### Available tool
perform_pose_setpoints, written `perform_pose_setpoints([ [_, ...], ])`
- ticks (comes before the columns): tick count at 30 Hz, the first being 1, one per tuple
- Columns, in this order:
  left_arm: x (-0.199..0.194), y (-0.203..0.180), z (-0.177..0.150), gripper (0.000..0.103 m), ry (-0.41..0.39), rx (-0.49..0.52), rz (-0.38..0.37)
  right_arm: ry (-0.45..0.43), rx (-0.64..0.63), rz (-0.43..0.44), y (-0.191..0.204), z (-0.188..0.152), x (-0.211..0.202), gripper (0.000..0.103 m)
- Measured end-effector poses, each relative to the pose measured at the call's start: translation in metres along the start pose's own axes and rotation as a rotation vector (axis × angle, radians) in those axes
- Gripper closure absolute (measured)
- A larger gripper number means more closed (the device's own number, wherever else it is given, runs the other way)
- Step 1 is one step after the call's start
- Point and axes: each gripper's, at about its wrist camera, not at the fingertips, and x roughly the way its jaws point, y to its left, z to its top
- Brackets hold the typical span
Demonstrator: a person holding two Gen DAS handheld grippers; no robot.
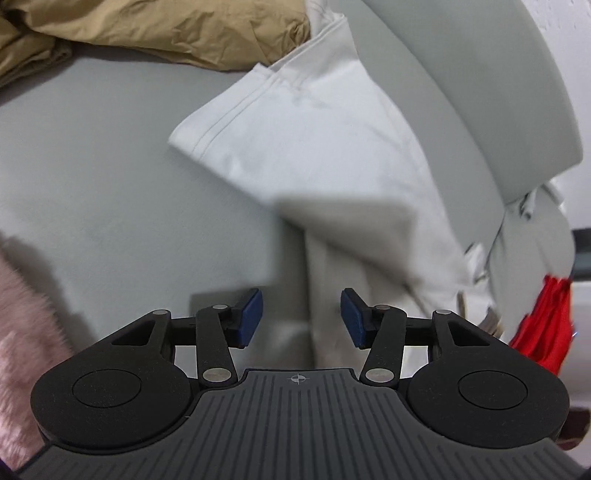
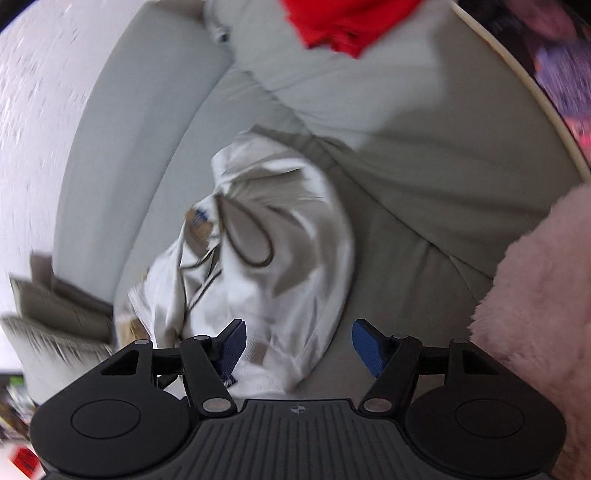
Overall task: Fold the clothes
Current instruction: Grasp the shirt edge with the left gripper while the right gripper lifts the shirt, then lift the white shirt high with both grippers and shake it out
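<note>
A white garment [image 1: 317, 147] lies on the pale grey sofa seat [image 1: 110, 166], one hemmed corner spread toward the left, a fold running toward me. My left gripper [image 1: 301, 317] is open and empty, its blue pads [image 1: 251, 314] just short of the fold's near edge. In the right wrist view the same white garment [image 2: 273, 258] lies crumpled with its neck opening up. My right gripper [image 2: 297, 350] is open, hovering over the garment's near end, holding nothing.
A tan garment [image 1: 147, 33] is heaped at the back of the seat. A red cloth [image 1: 546, 325] [image 2: 332, 22] lies to the side. A pink fluffy item [image 1: 22, 350] [image 2: 535, 295] sits close by. The sofa backrest [image 2: 129, 147] curves behind.
</note>
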Motion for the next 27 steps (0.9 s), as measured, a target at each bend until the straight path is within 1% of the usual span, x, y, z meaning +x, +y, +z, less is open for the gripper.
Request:
perform_pose_setpoints([
  [2,0.006,0.002,0.003,0.048,-0.001,-0.008,-0.024,-0.013,0.034,0.017,-0.008,0.003,0.002,0.037],
  [5,0.013,0.0,0.007,0.045,-0.005,0.003,-0.052,-0.048,0.101,0.081,-0.02,0.007,0.004,0.036],
  [7,0.018,-0.003,0.009,0.045,-0.013,0.029,-0.061,-0.054,0.1,0.111,-0.02,0.008,0.008,0.038],
  [8,0.02,-0.005,0.01,0.046,-0.016,0.038,-0.066,-0.056,0.073,0.114,-0.017,0.009,0.011,0.04],
  [11,0.029,-0.012,0.015,0.047,-0.027,0.07,-0.072,-0.072,0.055,0.117,-0.016,0.008,0.013,0.043],
  [13,0.033,-0.017,0.015,0.048,-0.036,0.097,-0.071,-0.089,0.034,0.116,-0.014,0.007,0.013,0.05],
  [14,0.035,-0.02,0.016,0.054,-0.042,0.115,-0.07,-0.094,0.027,0.115,-0.013,0.006,0.013,0.054],
  [15,0.036,-0.021,0.016,0.062,-0.046,0.122,-0.069,-0.098,0.021,0.113,-0.011,0.006,0.013,0.057],
  [16,0.036,-0.022,0.014,0.066,-0.056,0.139,-0.061,-0.103,0.015,0.111,-0.01,0.005,0.013,0.06],
  [17,0.036,-0.023,0.013,0.078,-0.059,0.153,-0.053,-0.108,0.009,0.109,-0.008,0.004,0.013,0.066],
  [18,0.036,-0.023,0.012,0.096,-0.062,0.167,-0.045,-0.112,0.003,0.107,-0.007,0.004,0.013,0.076],
  [20,0.035,-0.02,0.01,0.1,-0.032,0.168,-0.065,-0.122,-0.01,0.104,-0.004,0.002,0.013,0.097],
  [21,0.033,-0.021,0.009,0.1,-0.031,0.172,-0.064,-0.126,-0.016,0.102,-0.002,0.002,0.013,0.097],
  [24,0.018,-0.028,0.003,0.101,-0.053,0.223,-0.02,-0.148,-0.06,0.091,0.007,0.0,0.007,0.097],
  [25,0.003,-0.03,0.001,0.101,-0.071,0.245,-0.014,-0.15,-0.069,0.091,0.01,0.001,0.007,0.097],
  [27,-0.021,-0.034,-0.003,0.101,-0.096,0.278,-0.011,-0.155,-0.101,0.108,0.018,-0.002,-0.015,0.098],
])
